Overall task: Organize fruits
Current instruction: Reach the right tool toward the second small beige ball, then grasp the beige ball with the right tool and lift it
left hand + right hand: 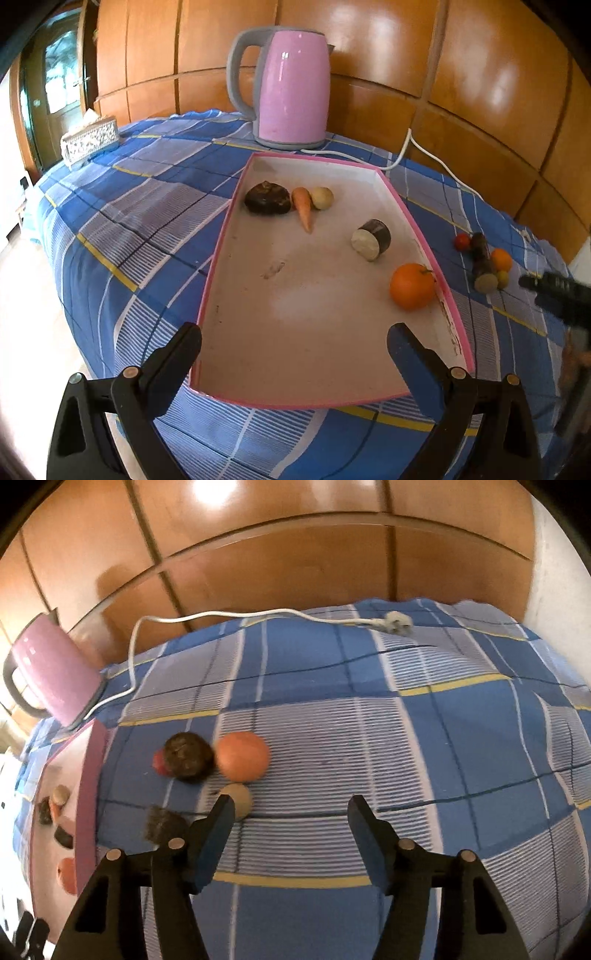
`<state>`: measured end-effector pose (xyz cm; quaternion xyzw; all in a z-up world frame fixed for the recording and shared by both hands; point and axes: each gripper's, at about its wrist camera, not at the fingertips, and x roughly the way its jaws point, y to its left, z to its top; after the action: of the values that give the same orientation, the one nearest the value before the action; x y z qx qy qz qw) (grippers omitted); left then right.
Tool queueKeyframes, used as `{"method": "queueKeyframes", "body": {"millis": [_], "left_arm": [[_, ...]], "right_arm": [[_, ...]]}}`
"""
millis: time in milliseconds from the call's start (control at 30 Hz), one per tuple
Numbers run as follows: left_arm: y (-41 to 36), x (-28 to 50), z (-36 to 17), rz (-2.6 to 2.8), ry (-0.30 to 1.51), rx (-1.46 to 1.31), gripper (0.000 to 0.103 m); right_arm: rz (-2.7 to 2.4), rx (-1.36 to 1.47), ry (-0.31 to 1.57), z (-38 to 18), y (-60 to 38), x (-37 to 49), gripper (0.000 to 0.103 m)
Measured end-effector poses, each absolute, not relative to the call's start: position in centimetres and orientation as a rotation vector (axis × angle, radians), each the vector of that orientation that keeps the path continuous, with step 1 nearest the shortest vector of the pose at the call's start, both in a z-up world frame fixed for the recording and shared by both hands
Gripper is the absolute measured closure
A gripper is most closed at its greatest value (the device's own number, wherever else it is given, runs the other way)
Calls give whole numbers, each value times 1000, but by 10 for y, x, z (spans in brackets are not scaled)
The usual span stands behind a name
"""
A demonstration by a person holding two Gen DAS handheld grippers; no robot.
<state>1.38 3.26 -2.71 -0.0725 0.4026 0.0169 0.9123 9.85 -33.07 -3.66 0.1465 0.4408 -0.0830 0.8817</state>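
A pink-rimmed white tray (pixel 424 236) lies on the blue checked cloth. In it are a dark brown lump (pixel 266 198), a carrot (pixel 303 209), a pale round fruit (pixel 322 198), a cut brown cylinder (pixel 371 240) and an orange (pixel 412 285). My left gripper (pixel 295 341) is open and empty over the tray's near end. To the right of the tray, loose on the cloth, lie a small orange (pixel 242 756), a dark brown piece (pixel 187 755), a red tomato (pixel 159 762) and a pale round fruit (pixel 242 797). My right gripper (pixel 291 806) is open, just in front of them.
A pink kettle (pixel 291 88) stands behind the tray, and its white cord (pixel 221 614) and plug (pixel 399 623) trail across the cloth. A patterned tissue box (pixel 90 140) sits at the far left. A wooden panelled wall (pixel 461 55) backs the table.
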Motion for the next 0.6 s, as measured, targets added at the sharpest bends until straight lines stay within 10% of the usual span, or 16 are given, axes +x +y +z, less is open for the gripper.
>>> {"method": "queueKeyframes", "body": {"millis": [600], "left_arm": [[30, 12, -19, 10, 782, -142, 2]], "right_arm": [[-97, 378, 964, -43, -322, 116, 48]]}}
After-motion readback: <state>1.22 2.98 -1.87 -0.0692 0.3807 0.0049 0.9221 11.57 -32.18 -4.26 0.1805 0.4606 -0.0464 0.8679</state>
